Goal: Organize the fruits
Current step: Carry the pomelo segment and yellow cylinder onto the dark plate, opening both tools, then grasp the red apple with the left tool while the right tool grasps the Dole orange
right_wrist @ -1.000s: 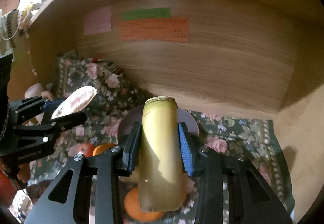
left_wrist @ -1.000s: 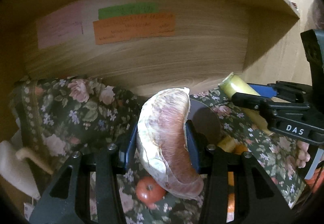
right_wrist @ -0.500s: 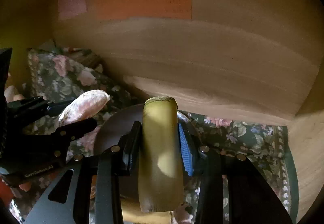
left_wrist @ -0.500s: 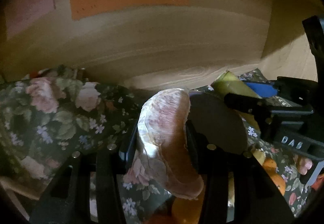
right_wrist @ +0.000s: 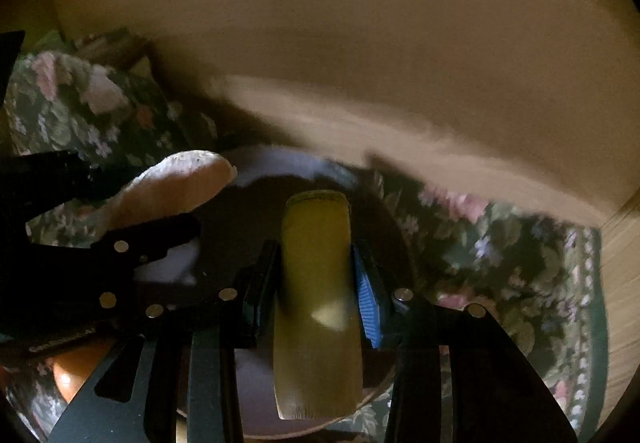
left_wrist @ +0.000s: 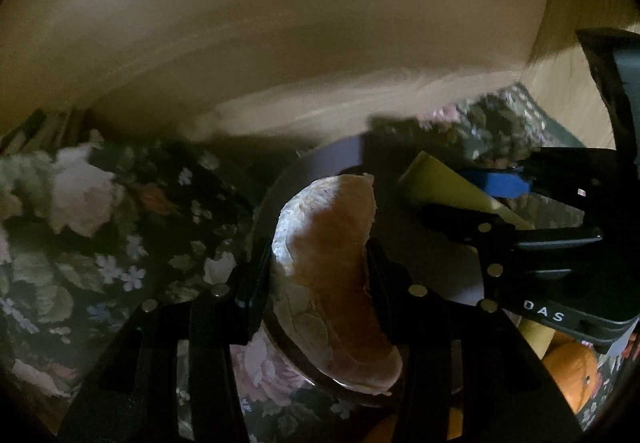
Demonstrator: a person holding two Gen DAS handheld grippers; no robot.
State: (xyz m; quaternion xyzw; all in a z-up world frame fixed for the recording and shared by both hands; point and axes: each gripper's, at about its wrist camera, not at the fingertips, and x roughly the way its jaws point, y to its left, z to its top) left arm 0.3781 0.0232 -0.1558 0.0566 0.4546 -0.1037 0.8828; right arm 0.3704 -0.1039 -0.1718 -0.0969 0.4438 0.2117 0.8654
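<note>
My left gripper (left_wrist: 320, 275) is shut on a peeled pink pomelo segment (left_wrist: 332, 275), which hangs over a dark round plate (left_wrist: 320, 159) on the floral cloth. The same segment (right_wrist: 172, 191) shows at the left of the right wrist view, in the left gripper (right_wrist: 132, 219). My right gripper (right_wrist: 316, 279) is shut on a yellow-green cut piece of fruit (right_wrist: 316, 299) above the plate (right_wrist: 256, 171). In the left wrist view that yellow piece (left_wrist: 444, 183) and the right gripper (left_wrist: 472, 195) are at the right, close beside the segment.
A floral cloth (left_wrist: 100, 243) covers the surface under a wooden back wall (left_wrist: 320, 43). An orange (left_wrist: 572, 371) lies at the lower right of the left wrist view, and another orange (right_wrist: 76, 367) at the lower left of the right wrist view. The scene is dim.
Both grippers have moved forward and down towards the plate, each still holding its fruit. The coloured notes on the wall have slid up out of view and the plate looms larger.
</note>
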